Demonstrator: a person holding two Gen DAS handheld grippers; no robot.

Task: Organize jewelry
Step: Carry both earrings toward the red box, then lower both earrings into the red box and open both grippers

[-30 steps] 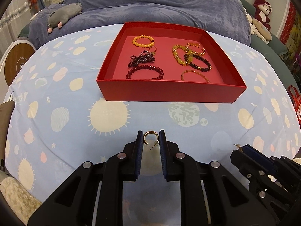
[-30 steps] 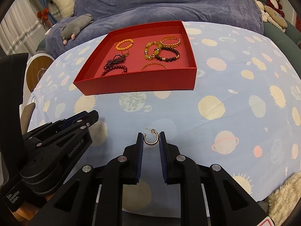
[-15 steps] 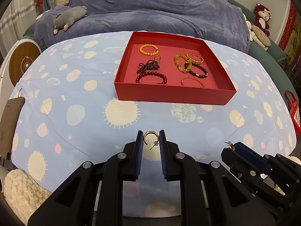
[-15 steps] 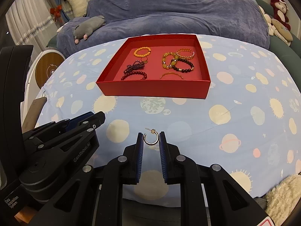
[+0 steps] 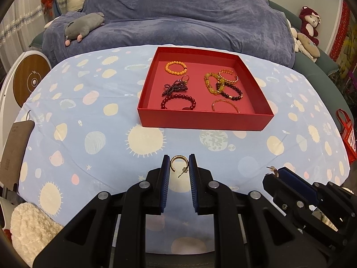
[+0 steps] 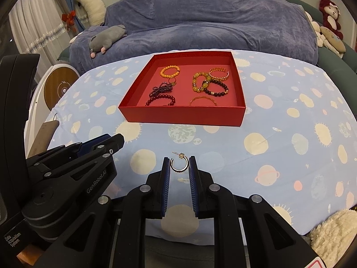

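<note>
Both tools raised, earring (image 5: 179, 163) post down

The left gripper (image 5: 179, 166) points forward and steeply downward, its two blue-padded fingers (image 5: 165, 178) drawn close together with only a narrow gap, pinching a small gold hoop earring (image 5: 178, 159) between their tips. The right gripper (image 6: 179, 165) takes the same downward-tilted pose just to the right of it, its fingers (image 6: 192, 178) equally narrowed and clamped on a second hoop earring (image 6: 177, 166) whose post sticks out toward the far side. The two grippers sit side by side at the near edge of the scene, close together but not touching.
</note>
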